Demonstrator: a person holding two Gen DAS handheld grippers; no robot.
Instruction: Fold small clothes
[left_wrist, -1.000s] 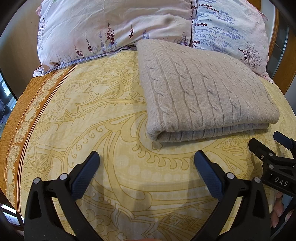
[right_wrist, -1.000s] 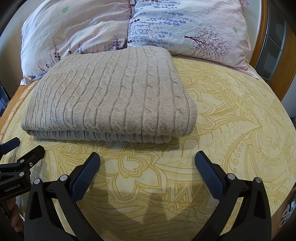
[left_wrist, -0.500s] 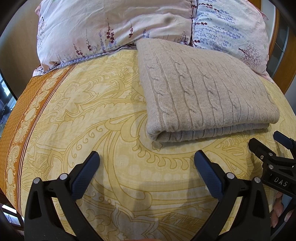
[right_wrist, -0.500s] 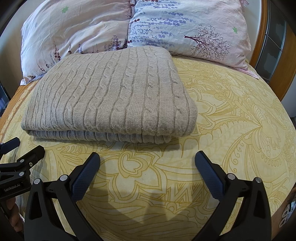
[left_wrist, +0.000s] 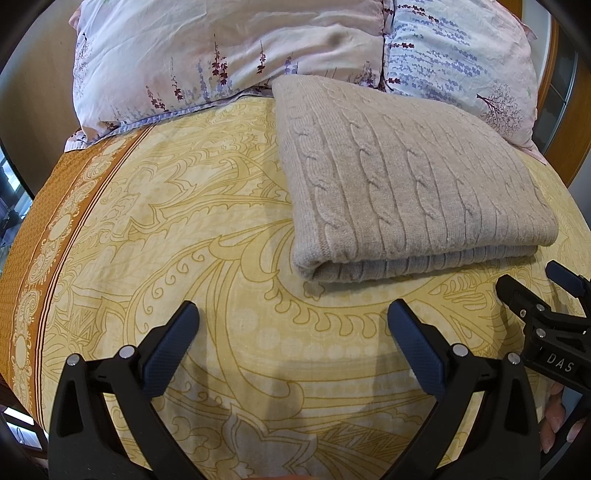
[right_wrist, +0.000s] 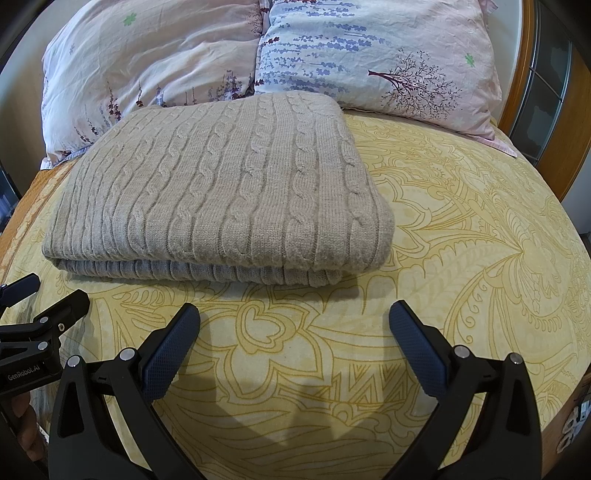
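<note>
Because the folded sweater (right_wrist: 218, 192) looks soft and thick — pinch its lower-edge corners; left tool (left_wrist: 291, 347) and right tool (right_wrist: 293, 345) gape apart, empty.

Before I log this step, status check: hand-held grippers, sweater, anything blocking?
Left hand-held gripper open, empty. Right hand-held gripper open, empty. Sweater folded on bed, untouched. Nothing between.

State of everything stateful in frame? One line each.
Sweater: folded flat on the bedspread, far edge against the pillows.
Left gripper: open, empty, short of the sweater.
Right gripper: open, empty, short of the sweater.
</note>
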